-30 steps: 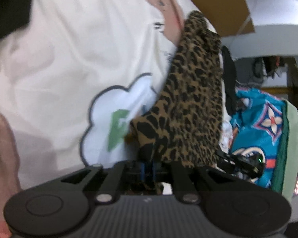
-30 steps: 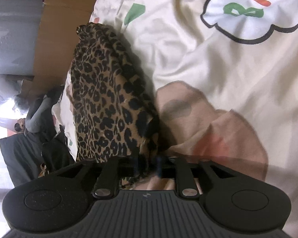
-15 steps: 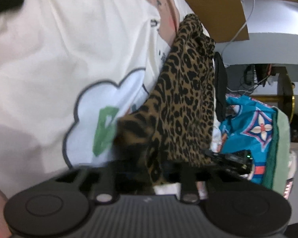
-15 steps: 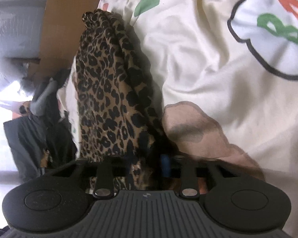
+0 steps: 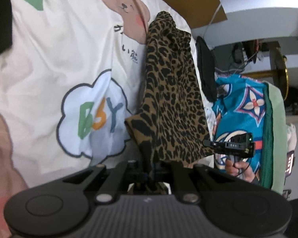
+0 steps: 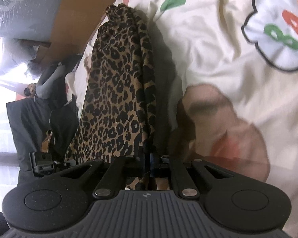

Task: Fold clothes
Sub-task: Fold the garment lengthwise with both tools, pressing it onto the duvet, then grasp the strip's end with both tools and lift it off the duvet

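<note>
A leopard-print garment stretches away from me across a cream printed bedsheet. My left gripper is shut on its near corner, which is lifted off the sheet. In the right wrist view the same leopard-print garment hangs taut from my right gripper, shut on its other near corner. The far end of the garment is bunched on the sheet. The right gripper's camera body and the hand holding it show at the left view's right side.
A blue patterned cloth on green fabric lies right of the garment. Brown cardboard stands behind the bed. Dark clothing is piled at the bed's edge in the right wrist view. The cream sheet spreads wide to the right.
Both grippers have closed on the garment's near corners and risen, pulling the cloth up off the sheet and taut. Both views have rolled slightly.
</note>
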### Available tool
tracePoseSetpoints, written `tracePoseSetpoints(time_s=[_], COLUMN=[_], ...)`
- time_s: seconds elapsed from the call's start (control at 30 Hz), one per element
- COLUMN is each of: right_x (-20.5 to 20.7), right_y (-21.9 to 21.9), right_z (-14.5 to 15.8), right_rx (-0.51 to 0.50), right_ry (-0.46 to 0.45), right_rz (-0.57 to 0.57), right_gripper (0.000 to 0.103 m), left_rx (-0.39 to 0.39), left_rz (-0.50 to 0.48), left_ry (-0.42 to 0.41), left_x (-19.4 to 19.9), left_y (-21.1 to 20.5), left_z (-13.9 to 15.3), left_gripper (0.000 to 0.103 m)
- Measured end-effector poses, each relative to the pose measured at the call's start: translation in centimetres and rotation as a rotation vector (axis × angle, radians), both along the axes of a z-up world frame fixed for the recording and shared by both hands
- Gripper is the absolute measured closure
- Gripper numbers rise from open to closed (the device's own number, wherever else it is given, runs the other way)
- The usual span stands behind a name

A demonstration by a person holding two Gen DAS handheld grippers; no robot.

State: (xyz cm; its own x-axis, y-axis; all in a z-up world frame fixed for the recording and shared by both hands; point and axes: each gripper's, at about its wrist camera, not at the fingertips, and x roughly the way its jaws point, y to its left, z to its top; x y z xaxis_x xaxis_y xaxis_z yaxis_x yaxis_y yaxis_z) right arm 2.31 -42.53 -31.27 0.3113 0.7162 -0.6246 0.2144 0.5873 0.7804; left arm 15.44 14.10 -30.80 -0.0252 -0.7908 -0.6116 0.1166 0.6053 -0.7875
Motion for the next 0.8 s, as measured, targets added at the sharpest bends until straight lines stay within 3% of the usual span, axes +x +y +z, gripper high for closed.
tracePoseSetpoints(time_s=[0.17,0.43,0.53,0.67,0.8], right_x=[-1.7,-2.0,-2.0,-2.0,-1.8], right_y=[1.3,2.3,2.4,2.0,0.9], right_z=[-0.5,-2.6,-2.1,-1.0,-0.3], right_rx=[0.009,-0.077,-0.100,-0.127,-0.134], right_ry=[0.032,0.063,0.049,0.023,0.006], right_rz=[0.048,0.072,0.099,0.103,0.075], right_gripper=[0.101,0.100,0.093,0.069,0.068], left_rx=[0.073,0.163,0.170,0.190,0.224], left_rz=[0.018,0.054,0.084,0.106,0.136], left_ry=[0.042,0.109,0.138,0.131,0.092], left_x=[-0.3,-0.2,0.0,-0.2,0.5], left_y=[1.0,0.6,1.2,2.6,3.7], left_z=[-1.3,-4.5,-4.7,-3.6,-2.2], left_gripper=[0.099,0.097,0.088,0.073,0.069])
